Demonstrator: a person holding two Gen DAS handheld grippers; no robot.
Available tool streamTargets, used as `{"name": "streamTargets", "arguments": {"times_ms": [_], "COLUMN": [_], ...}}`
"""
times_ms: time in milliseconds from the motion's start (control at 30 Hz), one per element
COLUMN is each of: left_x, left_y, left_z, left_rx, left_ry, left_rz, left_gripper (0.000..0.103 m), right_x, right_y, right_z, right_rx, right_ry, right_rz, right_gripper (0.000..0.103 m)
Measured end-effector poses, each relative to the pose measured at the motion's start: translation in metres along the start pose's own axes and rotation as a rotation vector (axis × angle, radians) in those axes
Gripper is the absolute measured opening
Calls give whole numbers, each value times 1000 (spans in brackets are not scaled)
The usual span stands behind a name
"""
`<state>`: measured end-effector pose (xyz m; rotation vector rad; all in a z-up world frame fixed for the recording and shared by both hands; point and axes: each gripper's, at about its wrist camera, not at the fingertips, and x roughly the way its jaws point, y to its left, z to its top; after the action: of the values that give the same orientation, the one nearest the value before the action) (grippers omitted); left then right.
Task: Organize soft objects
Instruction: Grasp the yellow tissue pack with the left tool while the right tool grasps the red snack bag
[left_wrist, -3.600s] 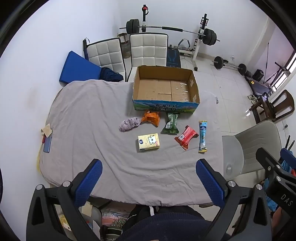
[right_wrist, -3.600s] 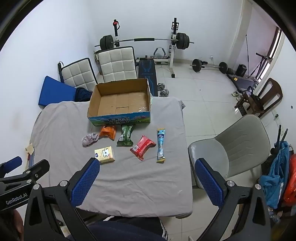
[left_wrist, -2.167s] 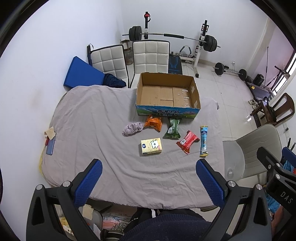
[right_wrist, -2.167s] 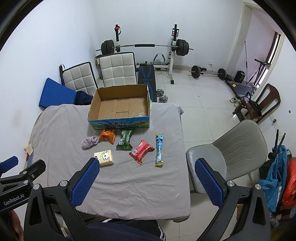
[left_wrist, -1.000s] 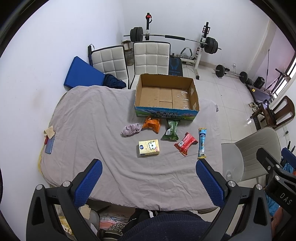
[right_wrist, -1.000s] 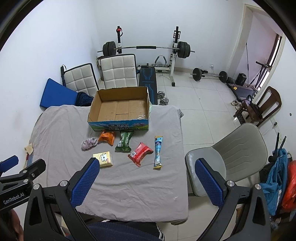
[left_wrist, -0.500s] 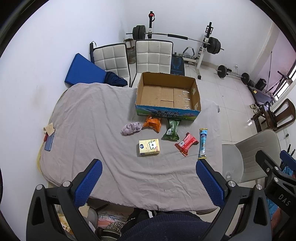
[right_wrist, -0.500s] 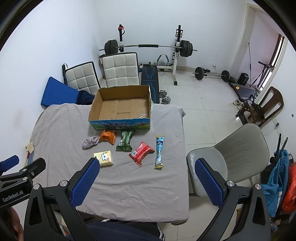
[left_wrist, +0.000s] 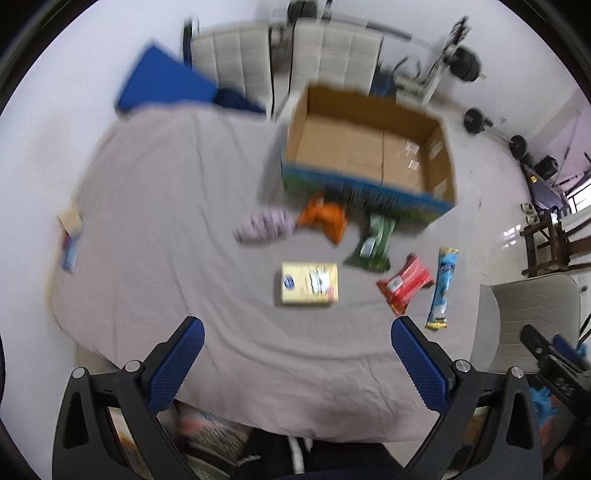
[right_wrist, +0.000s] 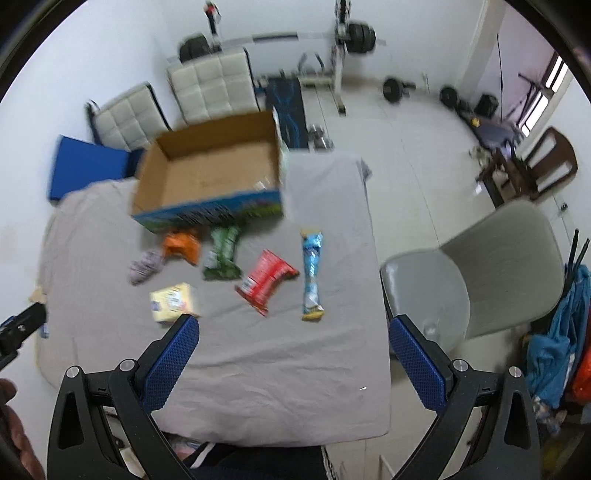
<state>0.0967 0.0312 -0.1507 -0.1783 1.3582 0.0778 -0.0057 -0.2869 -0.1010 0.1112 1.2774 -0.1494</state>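
Note:
An open cardboard box (left_wrist: 365, 155) (right_wrist: 210, 173) stands at the far side of a table covered in grey cloth (left_wrist: 166, 221) (right_wrist: 332, 240). In front of it lie a purple cloth bundle (left_wrist: 262, 229) (right_wrist: 146, 266), an orange packet (left_wrist: 325, 218) (right_wrist: 181, 245), a green packet (left_wrist: 373, 243) (right_wrist: 221, 254), a red packet (left_wrist: 404, 282) (right_wrist: 266, 278), a light blue stick pack (left_wrist: 441, 288) (right_wrist: 312, 273) and a yellow tissue pack (left_wrist: 309, 282) (right_wrist: 171, 302). My left gripper (left_wrist: 297, 363) and right gripper (right_wrist: 293, 363) are both open and empty, above the table's near edge.
Two white padded chairs (left_wrist: 336, 55) (right_wrist: 214, 86) and a blue mat (left_wrist: 162, 88) (right_wrist: 88, 170) stand behind the table. A grey chair (right_wrist: 476, 266) (left_wrist: 535, 314) sits to its right. Weight equipment (right_wrist: 343, 40) lines the back wall. A small blue item (left_wrist: 70, 247) lies at the table's left edge.
Both grippers have dropped down and forward towards the table, so the objects look larger and blurred. The jaws stay open. No object has moved.

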Motion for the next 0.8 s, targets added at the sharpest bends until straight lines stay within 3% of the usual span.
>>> {"name": "streamTargets", "arguments": {"times_ms": [133,200,333,433,633,800], "left_x": [79,122,173,205,255,278], "left_y": [21,33,43,44,53,56], "left_z": [1,2,7,13,18,19], "left_rx": [-181,-321,-509,-605,-792,-866], "left_ry": [193,284,357,408,494,548], "left_rz": [-96,-158,-259,-274,-321,-283], "left_gripper": [103,103,102,102,102,101], "right_x": [90,130,195,239,293,321], "right_y": [3,7,14,20,36,56], "right_z": [8,11,22,34,45,42], "right_rx": [6,21,89,186,281,306], "right_ry": [128,176,252,308,383,435], "right_rz": [16,38,76,113,146,153], "right_gripper": [103,103,95,88,84,80]}}
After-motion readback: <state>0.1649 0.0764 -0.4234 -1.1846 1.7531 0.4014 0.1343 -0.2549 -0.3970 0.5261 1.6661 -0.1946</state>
